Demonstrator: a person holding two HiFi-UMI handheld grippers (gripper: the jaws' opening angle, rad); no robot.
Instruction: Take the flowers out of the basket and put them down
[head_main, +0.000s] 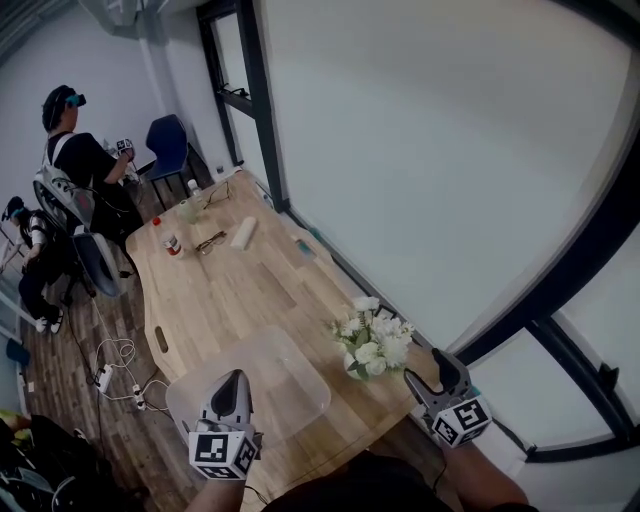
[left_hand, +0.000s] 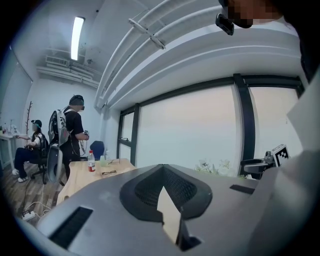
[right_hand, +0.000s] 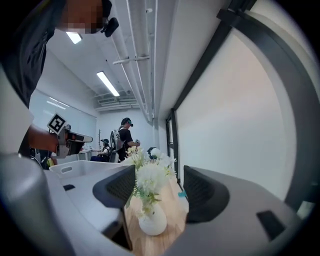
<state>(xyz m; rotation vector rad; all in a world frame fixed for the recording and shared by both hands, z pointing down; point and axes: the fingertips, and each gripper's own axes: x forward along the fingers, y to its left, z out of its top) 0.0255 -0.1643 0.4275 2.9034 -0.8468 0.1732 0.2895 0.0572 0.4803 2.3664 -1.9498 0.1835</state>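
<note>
The bunch of white flowers in its little round white vase stands on the wooden tabletop, just beside the see-through plastic basket, not in it. So I think the job is pretty much done. My right claw is spread wide and holds nothing. My left claw is pressed together, empty.

No text can be read anywhere: the red label on the far bottle is too small.
</note>
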